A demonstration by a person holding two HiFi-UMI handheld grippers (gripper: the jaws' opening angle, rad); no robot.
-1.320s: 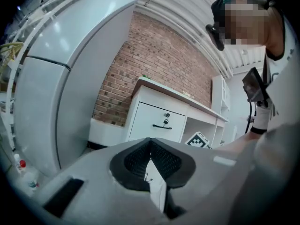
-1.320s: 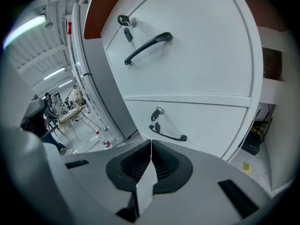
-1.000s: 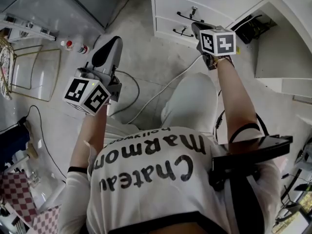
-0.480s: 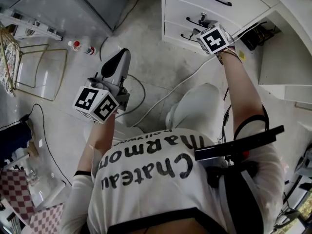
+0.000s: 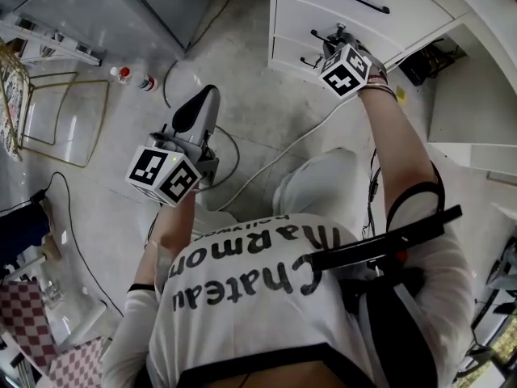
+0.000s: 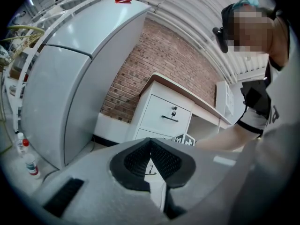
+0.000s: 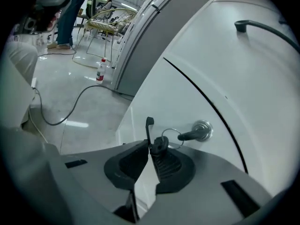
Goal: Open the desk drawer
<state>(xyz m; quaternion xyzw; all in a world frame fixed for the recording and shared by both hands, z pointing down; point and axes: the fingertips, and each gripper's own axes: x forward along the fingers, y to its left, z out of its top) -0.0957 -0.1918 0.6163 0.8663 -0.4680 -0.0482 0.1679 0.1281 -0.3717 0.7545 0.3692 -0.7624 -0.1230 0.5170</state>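
A pale, glossy floor (image 5: 258, 111) fills the head view, with a white desk (image 5: 477, 6) at the upper right and its stack of drawers facing the person. The right gripper (image 5: 335, 48) is up against the front of that stack, below the top drawer. The left gripper (image 5: 203, 102) hangs well apart over the floor, near a looping cable (image 5: 266, 156) and two small bottles (image 5: 129, 77).

In the left gripper view the jaws are pressed together with nothing between them. A fridge (image 6: 70, 78) and a brick wall (image 6: 154, 64) stand behind, and the desk shows beyond the tips — this gripper has no part in the step.

In the right gripper view the drawer (image 7: 197, 88) fills the frame. The jaws have just been closing and now pinch the thin black handle (image 7: 149, 124), whose end sticks up from between the tips. A key (image 7: 194, 134) sits in the lock just beside it, and a spare key (image 7: 159, 145) on its ring dangles against the right jaw's tip.

The step in hand looks like securing the grip — the drawer is still flush with its neighbour, not yet opened. The next move calls for a straight pull back along the drawer's travel. The pinch must stay firm on so slim a bar, and the dangling key should not snag.
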